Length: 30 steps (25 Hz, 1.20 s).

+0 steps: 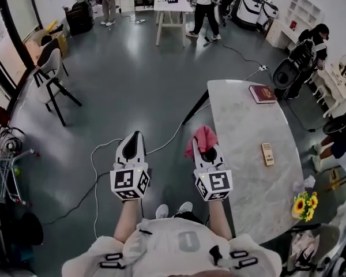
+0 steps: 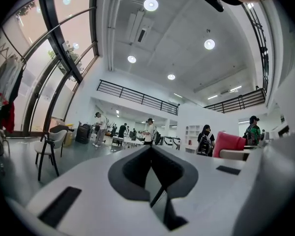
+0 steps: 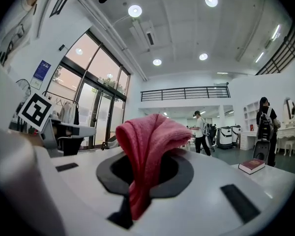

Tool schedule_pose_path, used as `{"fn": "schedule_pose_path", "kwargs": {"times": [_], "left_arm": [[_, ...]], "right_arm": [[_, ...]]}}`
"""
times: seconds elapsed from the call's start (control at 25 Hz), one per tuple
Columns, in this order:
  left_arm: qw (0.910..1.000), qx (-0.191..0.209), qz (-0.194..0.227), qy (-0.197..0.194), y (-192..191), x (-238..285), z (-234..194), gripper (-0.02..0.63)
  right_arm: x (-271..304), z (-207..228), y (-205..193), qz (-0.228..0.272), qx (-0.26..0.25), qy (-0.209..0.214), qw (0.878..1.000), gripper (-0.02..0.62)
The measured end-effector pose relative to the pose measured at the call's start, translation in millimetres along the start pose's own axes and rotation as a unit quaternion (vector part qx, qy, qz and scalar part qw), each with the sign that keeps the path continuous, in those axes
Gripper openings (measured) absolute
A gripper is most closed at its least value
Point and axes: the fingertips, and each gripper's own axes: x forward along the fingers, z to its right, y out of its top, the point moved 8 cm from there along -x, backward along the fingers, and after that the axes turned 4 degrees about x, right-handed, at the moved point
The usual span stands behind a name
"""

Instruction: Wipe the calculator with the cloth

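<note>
The calculator is lying on the marble desk, apart from both grippers. The right gripper is pinching the pink cloth in its jaws at the desk's edge, while the left gripper is holding its jaws pressed together, empty.

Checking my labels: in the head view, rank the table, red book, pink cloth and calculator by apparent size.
1. Table, by far the largest.
2. Pink cloth and red book: close. The cloth looks slightly bigger, but it is nearer the camera, so unranked.
3. Calculator, smallest.
</note>
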Motion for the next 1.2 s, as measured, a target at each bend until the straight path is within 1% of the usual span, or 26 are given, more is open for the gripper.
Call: {"fn": "schedule_pose_path", "kwargs": {"times": [0.08, 0.2, 0.32, 0.4, 0.48, 0.56, 0.64, 0.72, 0.8, 0.92, 1.0, 1.08, 1.2], "left_arm": [[1.0000, -0.002, -0.003, 0.004, -3.0, 6.4, 3.1, 0.020], [1.0000, 0.003, 0.004, 0.002, 2.3, 13.8, 9.4, 0.020], [1.0000, -0.004, 0.003, -0.006, 2.9, 23.6, 16.1, 0.020], [0.9998, -0.003, 0.001, -0.019, -0.6, 35.2, 30.9, 0.020], [0.9991, -0.001, -0.002, -0.041, -4.8, 50.1, 53.4, 0.020], [0.9970, 0.001, -0.006, -0.077, -8.9, 66.4, 82.3, 0.020], [0.9924, 0.002, -0.008, -0.123, -13.4, 83.5, 115.7, 0.020], [0.9859, -0.001, -0.008, -0.167, -18.7, 100.5, 153.7, 0.020], [0.9766, -0.015, -0.007, -0.214, -25.1, 116.4, 198.6, 0.020], [0.9556, -0.032, -0.007, -0.293, -31.3, 133.5, 271.0, 0.020], [0.9389, -0.027, -0.010, -0.343, -34.2, 137.7, 315.9, 0.020], [0.9199, -0.022, -0.018, -0.391, -40.1, 137.2, 357.7, 0.020], [0.8902, -0.030, -0.021, -0.454, -51.8, 134.3, 418.5, 0.020]], "right_arm": [[6.7, 8.0, -3.7, -0.006, 0.007, 0.007, 1.000, 0.051], [12.0, 17.1, -0.5, -0.007, 0.009, 0.014, 1.000, 0.051], [10.9, 24.0, 5.0, -0.001, 0.010, 0.010, 1.000, 0.052], [5.6, 37.8, 5.4, 0.004, 0.010, 0.001, 1.000, 0.051], [-4.1, 57.6, 4.5, 0.005, 0.010, -0.018, 1.000, 0.052], [-22.3, 80.2, 3.1, 0.006, 0.011, -0.051, 0.999, 0.052], [-47.8, 103.9, 1.5, 0.008, 0.015, -0.094, 0.995, 0.052], [-77.5, 130.3, -0.3, 0.012, 0.019, -0.139, 0.990, 0.052], [-114.1, 159.3, -3.3, 0.020, 0.024, -0.189, 0.982, 0.052], [-177.4, 196.8, -7.6, 0.028, 0.029, -0.273, 0.961, 0.051], [-218.9, 211.6, -9.5, 0.030, 0.031, -0.332, 0.942, 0.052], [-258.0, 219.8, -13.0, 0.033, 0.036, -0.386, 0.921, 0.051], [-306.3, 233.8, -19.6, 0.035, 0.038, -0.447, 0.893, 0.051]]}}
